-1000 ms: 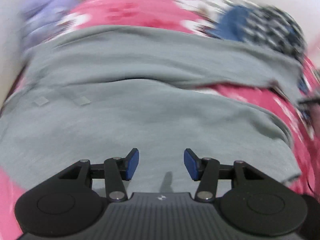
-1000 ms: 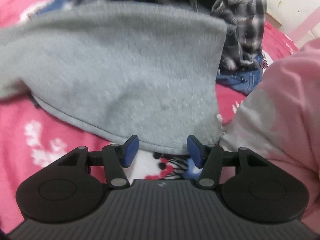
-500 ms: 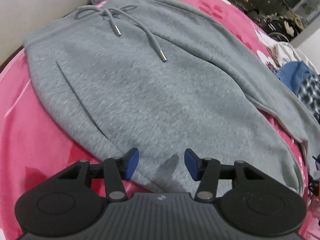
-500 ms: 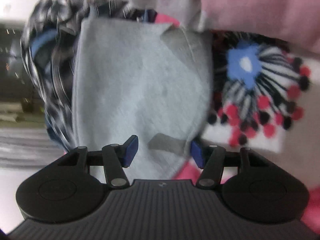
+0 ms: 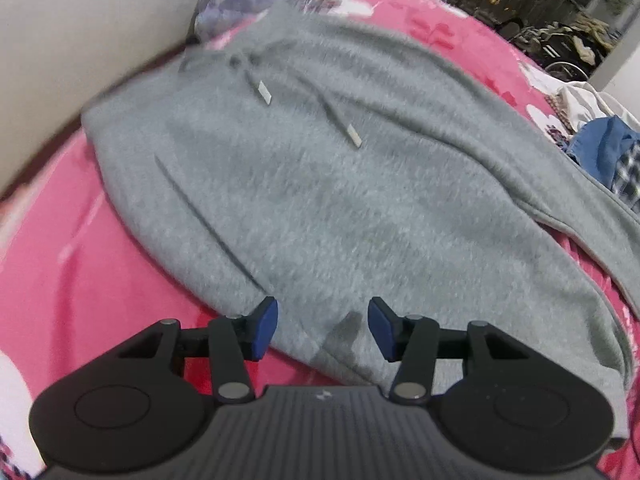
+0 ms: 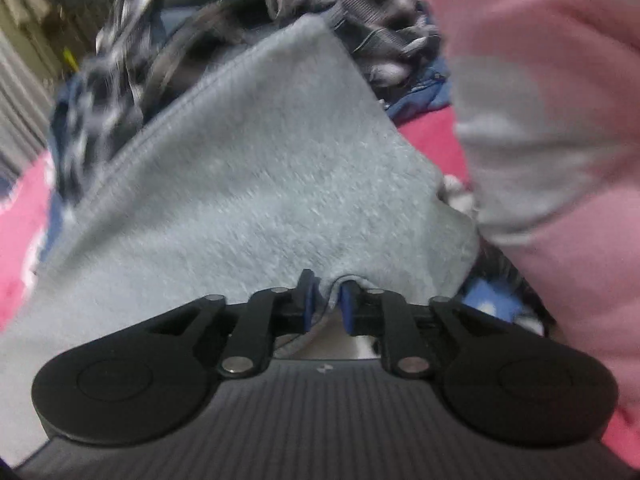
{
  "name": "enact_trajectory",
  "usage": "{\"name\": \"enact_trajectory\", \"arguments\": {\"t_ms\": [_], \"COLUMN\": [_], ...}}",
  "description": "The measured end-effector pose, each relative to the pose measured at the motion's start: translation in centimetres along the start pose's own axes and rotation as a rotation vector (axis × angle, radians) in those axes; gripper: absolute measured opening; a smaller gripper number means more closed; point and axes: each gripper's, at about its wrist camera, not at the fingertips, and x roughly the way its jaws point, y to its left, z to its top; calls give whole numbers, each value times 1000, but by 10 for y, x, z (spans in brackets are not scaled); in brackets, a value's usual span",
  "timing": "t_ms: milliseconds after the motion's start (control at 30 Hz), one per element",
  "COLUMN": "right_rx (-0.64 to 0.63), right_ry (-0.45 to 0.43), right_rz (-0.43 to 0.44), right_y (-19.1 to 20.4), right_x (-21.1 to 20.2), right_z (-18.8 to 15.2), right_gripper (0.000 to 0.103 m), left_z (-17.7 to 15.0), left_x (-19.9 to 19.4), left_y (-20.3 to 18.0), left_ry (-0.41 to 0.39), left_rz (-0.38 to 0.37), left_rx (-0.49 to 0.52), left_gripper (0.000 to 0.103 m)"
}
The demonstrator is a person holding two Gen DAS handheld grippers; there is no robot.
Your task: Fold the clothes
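Grey sweatpants (image 5: 340, 208) lie spread on a pink bed cover (image 5: 80, 264), waistband and drawstrings (image 5: 264, 92) at the far left. My left gripper (image 5: 322, 327) is open and empty, over the near edge of the pants. In the right wrist view the grey leg end (image 6: 256, 184) fills the middle. My right gripper (image 6: 327, 300) is shut on its hem, with a fold of grey cloth pinched between the blue pads.
A checked shirt and blue jeans (image 6: 132, 60) lie piled behind the leg end; they also show in the left wrist view (image 5: 612, 156). A pink and grey garment (image 6: 552, 128) sits at the right. A white wall (image 5: 80, 48) borders the bed at the left.
My right gripper has closed on the hem of the grey leg; it was open before. The left gripper stays open and has drawn slightly nearer the pants' edge.
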Motion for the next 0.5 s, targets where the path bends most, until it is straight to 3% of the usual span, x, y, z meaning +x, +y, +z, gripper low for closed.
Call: {"name": "enact_trajectory", "arguments": {"t_ms": [33, 100, 167, 267, 333, 433, 500], "right_rx": [27, 50, 50, -22, -95, -142, -151], "right_ry": [2, -30, -40, 144, 281, 447, 552], "right_rz": [19, 34, 89, 309, 425, 515, 541], "right_y": [-5, -12, -10, 6, 24, 42, 49], "right_x": [-11, -38, -68, -96, -101, -93, -81], "right_z": [-3, -11, -26, -59, -81, -109, -126], "right_gripper": [36, 43, 44, 44, 44, 46, 55], "left_z": [1, -1, -3, -11, -23, -51, -70], "left_x": [-4, -13, -19, -19, -20, -23, -20], "left_y": [-5, -22, -42, -89, -131, -185, -213], "left_ry": [-24, -75, -109, -95, -87, -87, -42], "left_rz": [9, 11, -4, -114, -209, -333, -419], "left_rx": [28, 112, 210, 392, 583, 873, 976], "left_gripper": [51, 53, 55, 56, 56, 59, 61]}}
